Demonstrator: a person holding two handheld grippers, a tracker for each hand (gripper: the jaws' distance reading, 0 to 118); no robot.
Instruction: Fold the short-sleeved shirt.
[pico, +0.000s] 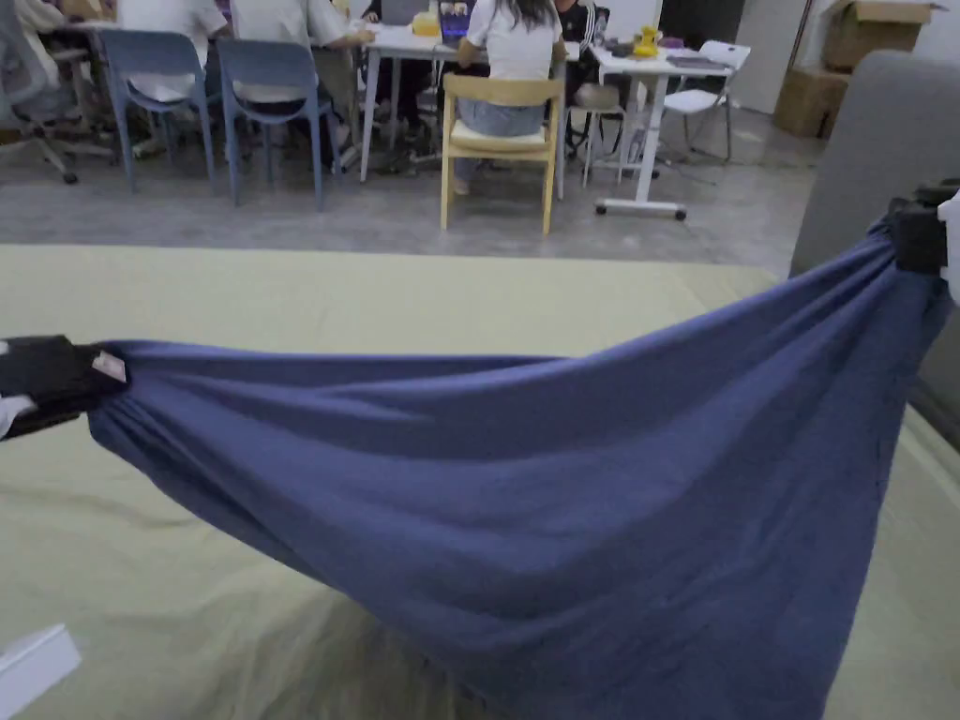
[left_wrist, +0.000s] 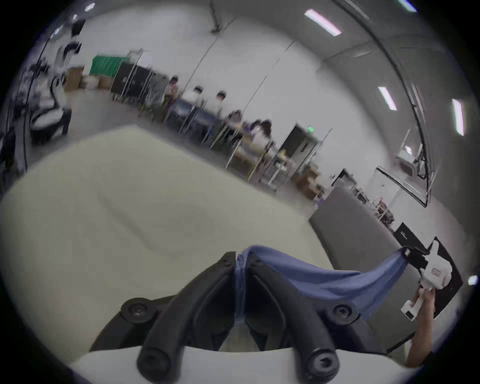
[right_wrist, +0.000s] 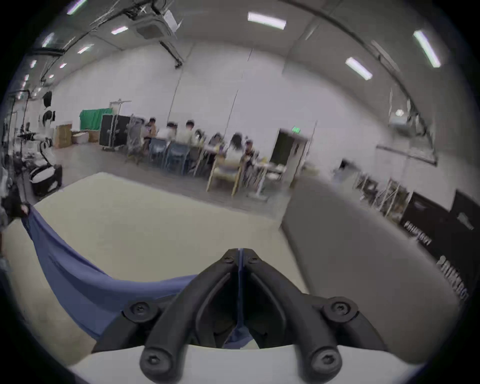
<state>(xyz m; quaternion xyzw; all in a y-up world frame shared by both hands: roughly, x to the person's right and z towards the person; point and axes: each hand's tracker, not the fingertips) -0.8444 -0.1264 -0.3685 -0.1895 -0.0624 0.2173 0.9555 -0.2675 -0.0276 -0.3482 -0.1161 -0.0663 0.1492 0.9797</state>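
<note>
A blue short-sleeved shirt (pico: 562, 487) hangs stretched in the air above the pale green table (pico: 375, 300), sagging low in the middle. My left gripper (pico: 89, 375) is shut on its bunched left end, with cloth pinched between the black jaws in the left gripper view (left_wrist: 240, 262). My right gripper (pico: 914, 234) is shut on the right end, held higher; blue cloth runs between its closed jaws in the right gripper view (right_wrist: 240, 256). The shirt (left_wrist: 324, 283) spans across to the far white gripper (left_wrist: 410, 257). From the right gripper view the shirt (right_wrist: 78, 275) sags leftward.
A grey padded block (pico: 881, 159) stands at the table's right edge. A white object (pico: 33, 666) lies at the near left corner. Beyond the table, people sit on chairs (pico: 497, 141) at white desks (pico: 647, 70). Cardboard boxes (pico: 844, 66) sit far right.
</note>
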